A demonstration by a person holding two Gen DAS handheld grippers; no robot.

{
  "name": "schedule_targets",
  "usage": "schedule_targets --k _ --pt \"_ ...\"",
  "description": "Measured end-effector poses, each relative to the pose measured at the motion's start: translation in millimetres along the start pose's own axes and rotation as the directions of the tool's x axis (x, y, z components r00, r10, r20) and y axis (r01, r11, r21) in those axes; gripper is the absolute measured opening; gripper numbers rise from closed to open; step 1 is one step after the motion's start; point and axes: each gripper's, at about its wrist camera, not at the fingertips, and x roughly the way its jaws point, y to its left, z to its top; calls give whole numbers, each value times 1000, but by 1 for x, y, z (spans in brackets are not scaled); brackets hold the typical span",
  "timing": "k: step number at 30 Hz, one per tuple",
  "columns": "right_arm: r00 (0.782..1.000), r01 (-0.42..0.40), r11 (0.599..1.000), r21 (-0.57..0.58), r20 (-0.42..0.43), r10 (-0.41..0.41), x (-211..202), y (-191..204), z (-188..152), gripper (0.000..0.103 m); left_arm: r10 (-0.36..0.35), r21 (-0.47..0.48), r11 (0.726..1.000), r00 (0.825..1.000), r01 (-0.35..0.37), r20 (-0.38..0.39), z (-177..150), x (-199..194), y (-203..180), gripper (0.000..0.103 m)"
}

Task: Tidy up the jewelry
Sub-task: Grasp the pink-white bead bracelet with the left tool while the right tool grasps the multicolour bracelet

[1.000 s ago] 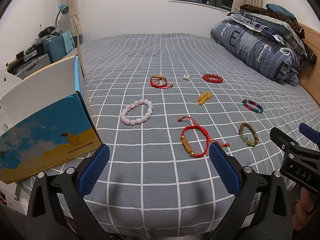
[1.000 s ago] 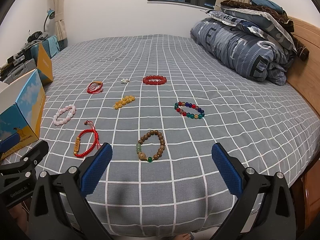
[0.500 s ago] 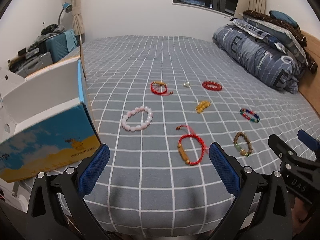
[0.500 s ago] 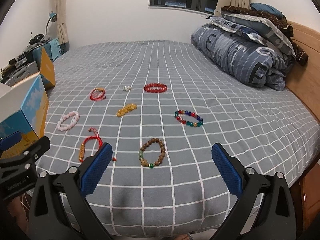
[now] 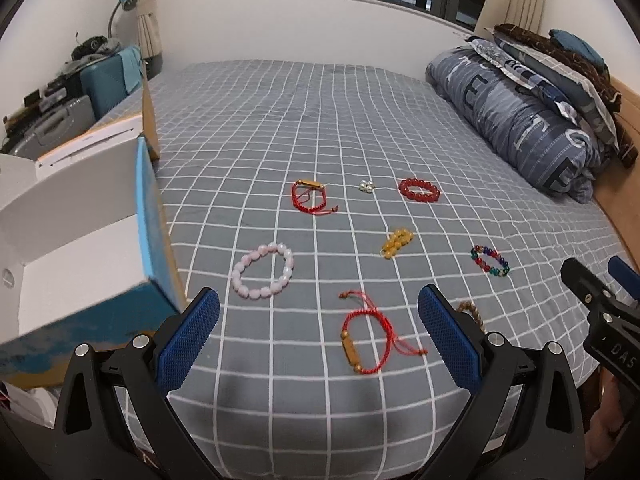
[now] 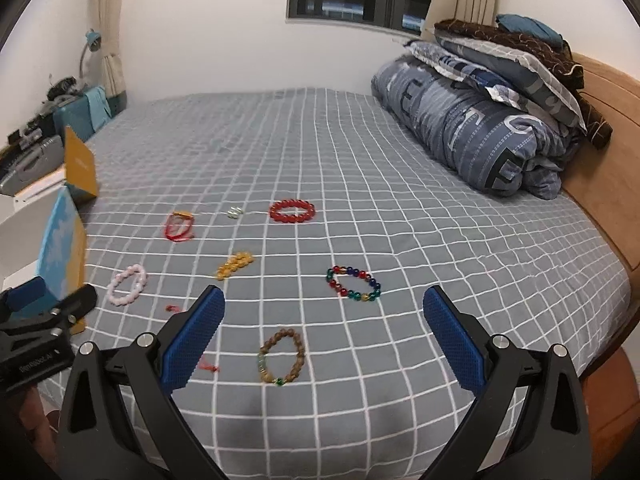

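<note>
Several bracelets lie spread on the grey checked bed. In the left wrist view a red cord bracelet [image 5: 366, 338] lies just ahead of my open, empty left gripper [image 5: 318, 336], with a pink bead bracelet [image 5: 264, 270], a second red cord bracelet [image 5: 310, 196], yellow beads [image 5: 396, 242], red beads [image 5: 419, 190] and multicolour beads [image 5: 490, 261] beyond. In the right wrist view a brown wooden bracelet [image 6: 282, 356] lies ahead of my open, empty right gripper [image 6: 324, 336]. An open white box with blue sides [image 5: 80, 252] stands at the left.
A rolled quilt and stacked pillows [image 6: 484, 120] fill the bed's right end against a wooden headboard [image 6: 608, 168]. A small pearl cluster [image 5: 366, 187] lies among the bracelets. Suitcases and clutter [image 5: 60, 108] stand beyond the bed's left side. The bed's front edge is just below both grippers.
Both grippers have risen and tilted, so the bed and bracelets sit lower in view. The box interior now shows in the left view. Both stay open; no bracelet has moved.
</note>
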Motion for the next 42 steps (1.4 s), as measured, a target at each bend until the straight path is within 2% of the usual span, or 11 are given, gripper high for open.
schedule_targets --k 5,12,20,26,31,35,36,37,42 --pt "996 16 1000 11 -86 -15 38 -11 18 96 8 -4 1000 999 -8 -42 17 26 2 97" --pt "981 35 999 42 -190 -26 104 -28 22 96 27 -10 1000 992 -29 -121 29 81 9 97" --pt "960 43 999 22 -278 -36 169 -30 7 96 68 4 998 977 -68 -203 23 142 21 97" --pt "944 52 998 24 -326 -41 198 -37 -1 96 107 13 994 967 -107 -232 18 171 29 97" --pt "930 50 997 52 -367 -27 215 -45 -8 95 139 43 990 966 -133 -218 16 179 27 97" --pt "927 43 997 58 -376 -18 223 -47 -9 95 109 33 994 970 -104 -217 14 179 25 96" --pt "926 43 997 59 -376 -17 225 -47 -10 95 92 31 996 970 -88 -226 13 179 24 95" --pt "926 36 997 65 -377 -8 226 -47 -11 95 72 30 997 968 -67 -241 11 180 23 88" --pt "923 6 995 100 -382 33 230 -51 -13 82 75 47 997 969 -65 -236 7 177 18 80"
